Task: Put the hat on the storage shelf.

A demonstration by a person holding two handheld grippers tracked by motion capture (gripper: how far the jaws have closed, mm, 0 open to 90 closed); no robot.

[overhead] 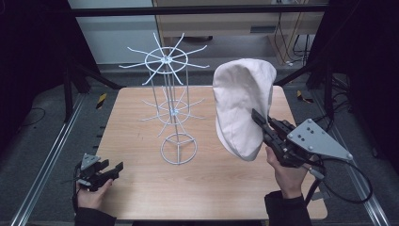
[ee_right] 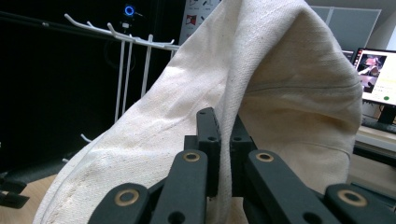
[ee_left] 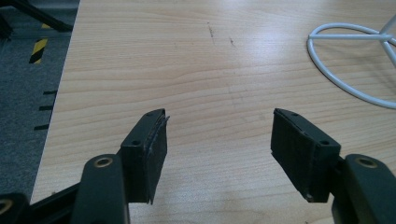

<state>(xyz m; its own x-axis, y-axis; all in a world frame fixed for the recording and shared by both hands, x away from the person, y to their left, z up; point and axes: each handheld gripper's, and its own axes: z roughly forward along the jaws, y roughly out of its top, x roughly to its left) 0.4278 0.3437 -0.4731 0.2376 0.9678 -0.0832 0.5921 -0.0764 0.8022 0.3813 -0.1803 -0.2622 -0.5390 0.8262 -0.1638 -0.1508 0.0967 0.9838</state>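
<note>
The left gripper (overhead: 101, 173) rests open and empty on the wooden bench (overhead: 141, 188). The white wire rack (overhead: 171, 110) stands mid-bench. Right gripper (overhead: 263, 125) fingers pinch the cream cloth hat (overhead: 242, 103) aloft; its thin fold could slip free.

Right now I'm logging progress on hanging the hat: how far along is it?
Done: the cream hat is picked up, off the table, its fabric pinched in the shut right claw. In hand: it is held in the air beside the white wire rack, not touching it. Left: bringing it onto one of the rack's hooks and letting go. The left claw rests open, with nothing between its jaws, near the rack's ring base.
</note>
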